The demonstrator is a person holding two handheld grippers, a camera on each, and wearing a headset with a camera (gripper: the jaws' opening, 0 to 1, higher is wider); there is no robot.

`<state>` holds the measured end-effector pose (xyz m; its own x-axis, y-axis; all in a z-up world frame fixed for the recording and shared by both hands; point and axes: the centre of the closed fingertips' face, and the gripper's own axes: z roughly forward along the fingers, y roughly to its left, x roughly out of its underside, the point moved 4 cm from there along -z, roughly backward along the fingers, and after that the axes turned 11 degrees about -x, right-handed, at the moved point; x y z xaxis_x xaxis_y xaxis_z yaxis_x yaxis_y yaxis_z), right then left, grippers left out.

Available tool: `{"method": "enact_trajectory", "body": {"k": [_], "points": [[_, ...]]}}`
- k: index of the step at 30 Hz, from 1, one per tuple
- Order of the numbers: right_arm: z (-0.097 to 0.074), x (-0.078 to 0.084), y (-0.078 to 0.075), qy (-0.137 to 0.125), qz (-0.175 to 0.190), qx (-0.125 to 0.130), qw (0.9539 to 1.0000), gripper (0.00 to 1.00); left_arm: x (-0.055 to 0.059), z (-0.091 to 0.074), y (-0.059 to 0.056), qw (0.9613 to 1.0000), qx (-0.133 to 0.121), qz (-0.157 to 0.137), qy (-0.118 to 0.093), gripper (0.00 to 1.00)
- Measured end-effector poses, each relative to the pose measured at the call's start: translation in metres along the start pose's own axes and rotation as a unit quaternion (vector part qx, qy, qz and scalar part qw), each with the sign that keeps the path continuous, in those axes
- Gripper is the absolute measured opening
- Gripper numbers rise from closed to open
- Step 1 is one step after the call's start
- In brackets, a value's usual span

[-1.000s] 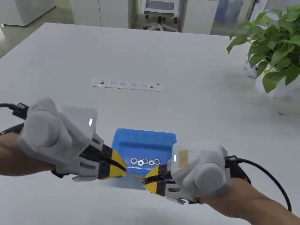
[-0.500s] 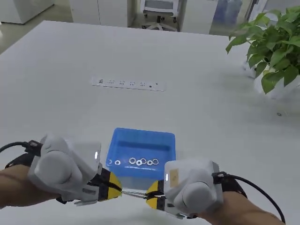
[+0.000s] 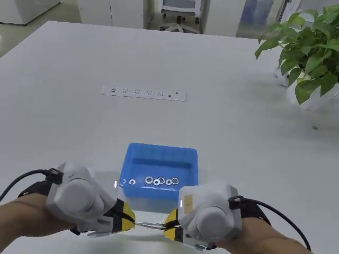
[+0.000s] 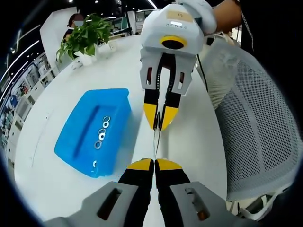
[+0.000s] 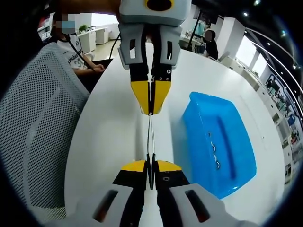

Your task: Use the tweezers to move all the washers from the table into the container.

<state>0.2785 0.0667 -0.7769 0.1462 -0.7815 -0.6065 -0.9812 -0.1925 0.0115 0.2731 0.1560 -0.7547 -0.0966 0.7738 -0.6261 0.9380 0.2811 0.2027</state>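
A blue container (image 3: 159, 161) sits on the white table with several washers (image 3: 158, 181) in a row inside it. In front of it, near the table's front edge, my left gripper (image 3: 126, 221) and right gripper (image 3: 170, 230) face each other, both shut on the thin metal tweezers (image 3: 149, 226) held level between them. In the left gripper view the tweezers (image 4: 155, 140) run from my jaws to the right gripper (image 4: 161, 120), with the container (image 4: 78, 142) to the left. In the right gripper view the tweezers (image 5: 151, 135) reach the left gripper (image 5: 151, 106), container (image 5: 232, 142) on the right.
A white power strip (image 3: 144, 93) lies beyond the container. A potted plant (image 3: 307, 47) stands at the back right. A mesh chair (image 4: 255, 118) is by the table's front edge, and an office chair (image 3: 180, 13) stands beyond the far edge.
Both grippers have drawn back toward me from over the container's front edge to the table in front of it, still joined by the tweezers. All the washers in the container now show.
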Motion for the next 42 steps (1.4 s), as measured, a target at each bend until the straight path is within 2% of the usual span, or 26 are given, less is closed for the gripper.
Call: {"method": "enact_trajectory", "body": {"k": [9,16,19,26,29,35,42], "points": [[0.006,0.003,0.004,0.000,0.011,-0.017,0.9998,0.10,0.007,0.005,-0.004,0.9996,0.021,-0.013,0.010,0.06],[0.008,0.002,0.006,-0.005,0.020,-0.027,0.9994,0.11,0.014,0.008,-0.008,0.9992,0.030,-0.011,0.022,0.06],[0.009,0.001,0.009,-0.005,0.024,-0.039,0.9989,0.11,0.016,0.008,-0.012,0.9988,0.039,-0.009,0.027,0.06],[0.009,0.001,0.013,-0.007,0.031,-0.043,0.9986,0.12,0.019,0.010,-0.017,0.9981,0.050,-0.007,0.036,0.06],[0.008,0.001,0.013,-0.008,0.036,-0.046,0.9983,0.13,0.022,0.011,-0.017,0.9979,0.049,-0.003,0.042,0.06],[0.008,0.001,0.015,-0.007,0.040,-0.049,0.9980,0.14,0.023,0.011,-0.016,0.9979,0.050,-0.006,0.040,0.06],[0.001,0.004,0.019,-0.007,0.046,-0.044,0.9979,0.20,0.022,0.007,-0.013,0.9986,0.036,-0.019,0.035,0.14]]}}
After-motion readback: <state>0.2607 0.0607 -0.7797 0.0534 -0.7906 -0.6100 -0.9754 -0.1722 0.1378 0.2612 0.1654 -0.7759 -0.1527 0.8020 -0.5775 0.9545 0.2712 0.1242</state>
